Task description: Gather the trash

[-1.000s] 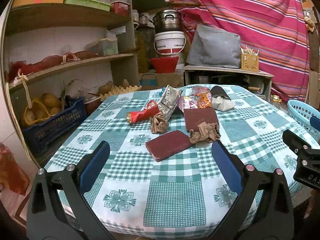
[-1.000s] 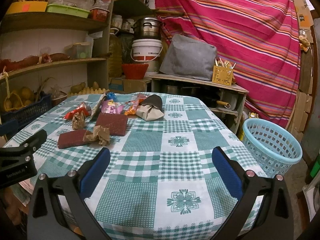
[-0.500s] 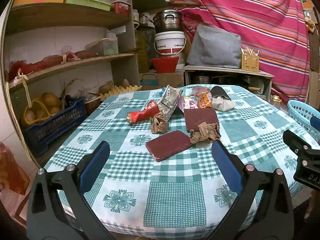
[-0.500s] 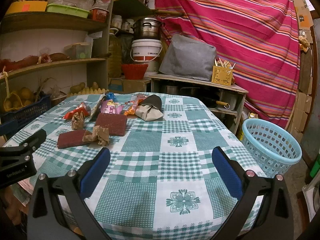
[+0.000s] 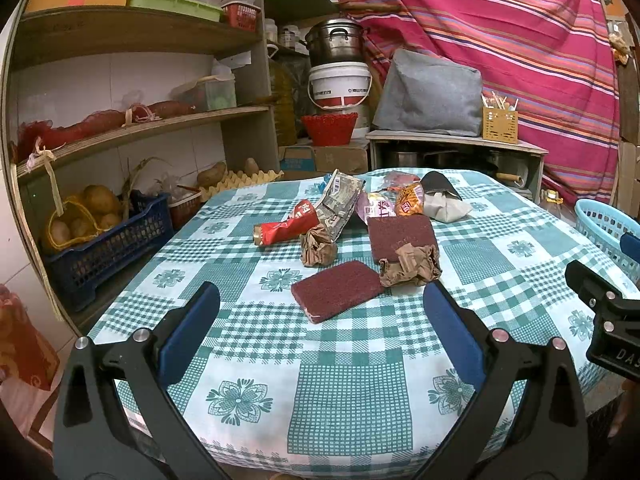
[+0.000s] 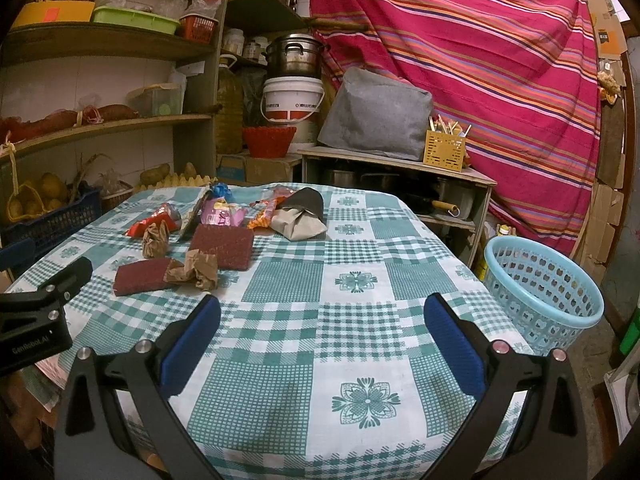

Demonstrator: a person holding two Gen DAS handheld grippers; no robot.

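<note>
Over bare near tablecloth (image 6: 280,340), both tongs, left (image 5: 322,330) and right (image 6: 322,330), spread empty, trash pile (image 5: 360,240) beyond.

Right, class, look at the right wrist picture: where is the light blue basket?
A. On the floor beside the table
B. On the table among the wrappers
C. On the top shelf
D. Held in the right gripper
A: the light blue basket stands on the floor, below and to the right of the table, while the right gripper is open and holds nothing.

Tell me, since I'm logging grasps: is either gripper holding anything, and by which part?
Nothing is held. The left gripper and the right gripper are both open and empty above the green checked tablecloth.
</note>
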